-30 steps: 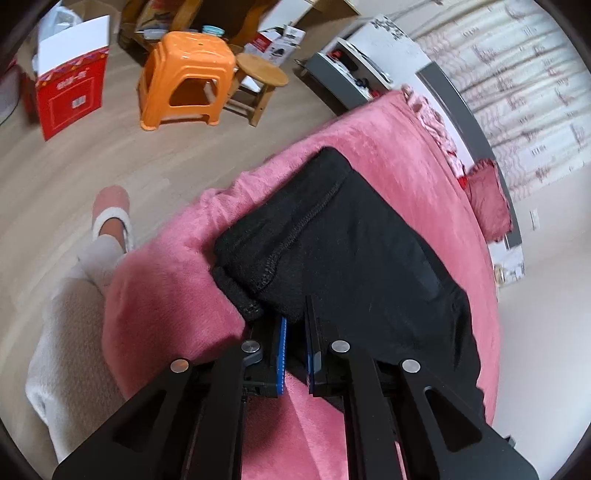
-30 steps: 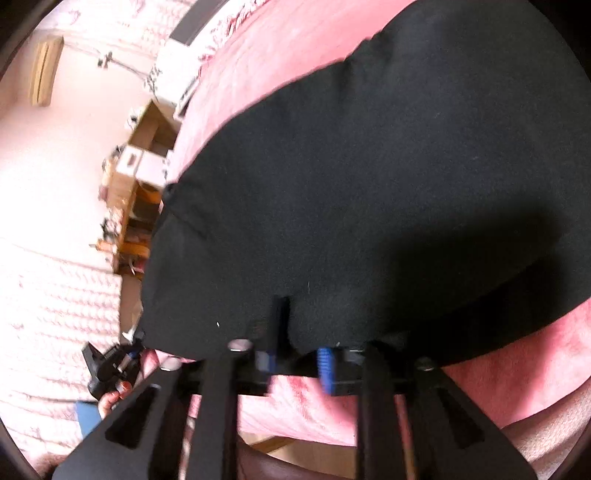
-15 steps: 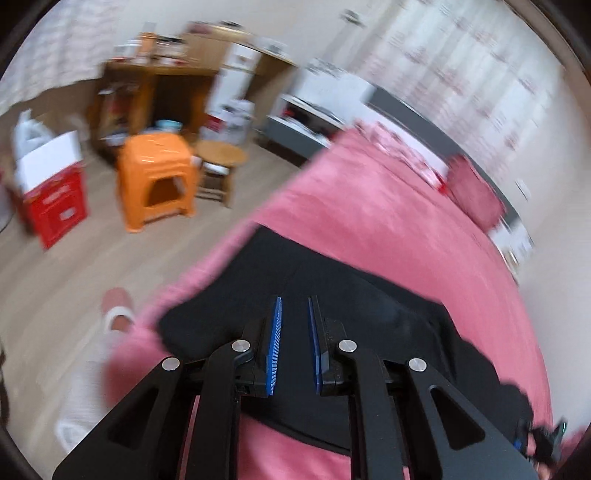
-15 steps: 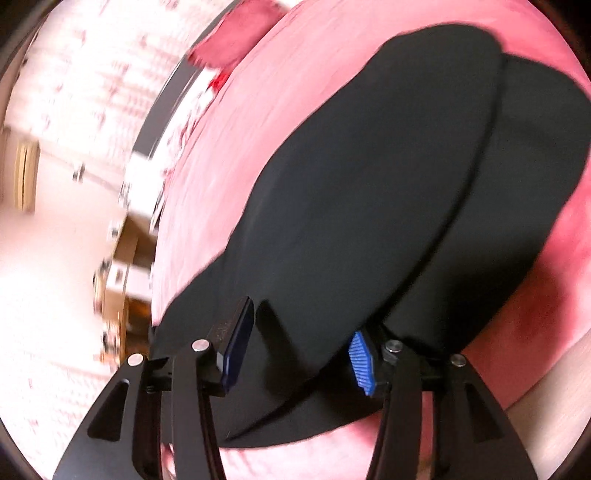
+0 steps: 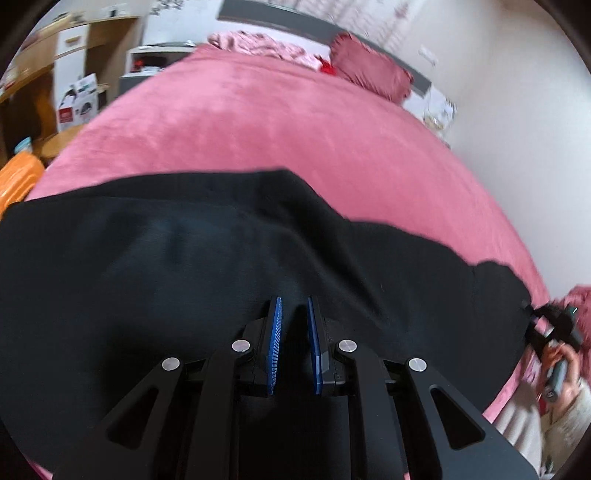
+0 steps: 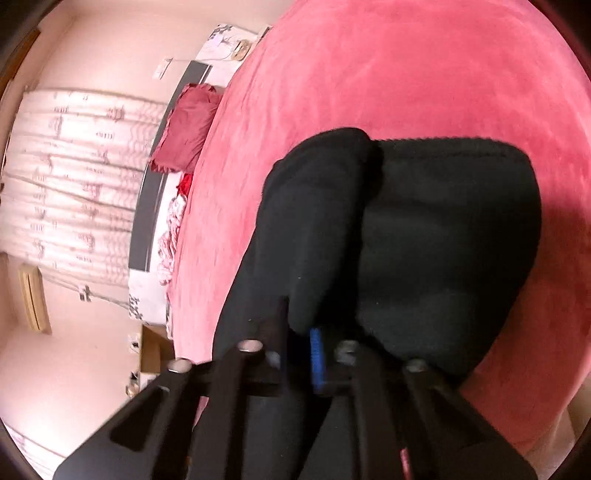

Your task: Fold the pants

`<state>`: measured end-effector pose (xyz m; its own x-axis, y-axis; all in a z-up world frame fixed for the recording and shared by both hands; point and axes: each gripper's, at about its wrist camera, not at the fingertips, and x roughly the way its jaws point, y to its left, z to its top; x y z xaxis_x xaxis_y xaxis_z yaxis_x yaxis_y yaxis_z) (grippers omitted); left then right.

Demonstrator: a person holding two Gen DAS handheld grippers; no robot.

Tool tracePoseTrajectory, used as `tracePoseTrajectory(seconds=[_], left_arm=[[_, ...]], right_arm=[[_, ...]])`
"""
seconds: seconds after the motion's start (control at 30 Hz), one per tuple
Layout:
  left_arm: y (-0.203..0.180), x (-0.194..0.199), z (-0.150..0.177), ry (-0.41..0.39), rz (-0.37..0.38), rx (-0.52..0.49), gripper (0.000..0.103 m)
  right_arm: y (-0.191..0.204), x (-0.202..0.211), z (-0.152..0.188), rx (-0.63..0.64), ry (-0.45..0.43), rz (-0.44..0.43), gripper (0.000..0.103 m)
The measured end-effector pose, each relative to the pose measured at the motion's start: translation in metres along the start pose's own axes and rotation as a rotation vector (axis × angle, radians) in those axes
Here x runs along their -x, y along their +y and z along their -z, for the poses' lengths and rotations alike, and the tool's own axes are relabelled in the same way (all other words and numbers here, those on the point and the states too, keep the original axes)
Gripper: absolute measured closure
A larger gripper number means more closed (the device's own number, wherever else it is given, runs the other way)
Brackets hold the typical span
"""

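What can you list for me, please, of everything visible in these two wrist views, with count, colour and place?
pants: one, black, spread along the bed's near edge
blanket: one, pink, covering the bed
pillow: one, dark red, at the headboard
headboard: one, grey, far end of bed
curtain: one, white patterned, behind headboard
stool: one, orange, left edge, on floor
left gripper: fingers nearly closed over the pants, small gap between blue pads
right gripper: closed on a pants fold
hand: one, holding the right gripper's handle
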<state>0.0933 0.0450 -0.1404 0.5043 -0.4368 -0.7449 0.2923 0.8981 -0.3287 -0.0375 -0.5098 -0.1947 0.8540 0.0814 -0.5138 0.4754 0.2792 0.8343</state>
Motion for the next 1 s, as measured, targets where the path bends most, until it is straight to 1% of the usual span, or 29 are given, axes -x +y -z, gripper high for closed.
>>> tracePoseTrajectory(seconds=[0.13,0.23,0.3,0.4,0.47,0.53,0.57,0.6,0.63,0.7,0.73,0.77,0.8,0.83,0.87,0.9,0.93,1.0], left_arm=[[-0.009,-0.007,0.011,0.030,0.020,-0.041,0.091],[-0.009,-0.006,0.017,0.042,0.036,-0.046,0.091],[-0.005,-0.005,0.020,0.053,0.055,-0.028,0.091],[-0.005,-0.003,0.023,0.059,0.066,-0.019,0.091],[-0.007,-0.004,0.025,0.059,0.061,-0.032,0.091],[-0.011,-0.003,0.027,0.056,0.052,-0.048,0.091],[-0.013,-0.004,0.026,0.055,0.047,-0.056,0.091],[-0.013,-0.003,0.026,0.053,0.044,-0.059,0.091],[-0.014,-0.004,0.026,0.054,0.044,-0.061,0.087],[-0.014,-0.003,0.024,0.058,0.045,-0.054,0.087],[-0.014,-0.001,0.022,0.060,0.047,-0.045,0.087],[-0.014,0.001,0.020,0.058,0.049,-0.038,0.087],[-0.014,0.003,0.018,0.051,0.049,-0.028,0.087],[-0.013,0.004,0.015,0.047,0.044,-0.024,0.076],[-0.012,0.005,0.012,0.040,0.037,-0.018,0.048],[-0.011,0.007,0.007,0.016,0.036,0.000,0.033],[-0.010,0.010,0.003,-0.015,0.040,0.019,0.023],[-0.007,0.013,-0.009,-0.062,0.042,0.061,0.023]], right_arm=[[0.026,0.026,0.001,0.119,-0.017,0.015,0.096],[0.034,0.040,0.012,0.170,-0.015,0.057,0.096],[0.027,0.043,0.014,0.169,-0.003,0.086,0.096],[0.008,0.039,0.015,0.135,0.015,0.127,0.096],[-0.005,0.030,0.015,0.105,0.028,0.136,0.095],[-0.008,0.027,0.010,0.089,0.030,0.135,0.094],[-0.009,0.027,0.008,0.072,0.024,0.119,0.090],[-0.011,0.035,0.012,0.068,0.017,0.113,0.086],[-0.008,0.038,0.012,0.076,0.010,0.121,0.082],[-0.006,0.059,0.015,0.113,-0.037,0.177,0.077],[0.002,0.071,0.016,0.151,-0.103,0.241,0.071],[0.013,0.082,0.018,0.208,-0.173,0.307,0.068],[0.028,0.088,0.022,0.282,-0.230,0.344,0.066],[0.037,0.091,0.026,0.337,-0.252,0.348,0.066],[0.052,0.088,0.031,0.418,-0.260,0.347,0.066],[0.060,0.083,0.036,0.469,-0.253,0.348,0.066],[0.071,0.072,0.043,0.539,-0.222,0.348,0.066],[0.084,0.045,0.056,0.626,-0.152,0.355,0.067]])
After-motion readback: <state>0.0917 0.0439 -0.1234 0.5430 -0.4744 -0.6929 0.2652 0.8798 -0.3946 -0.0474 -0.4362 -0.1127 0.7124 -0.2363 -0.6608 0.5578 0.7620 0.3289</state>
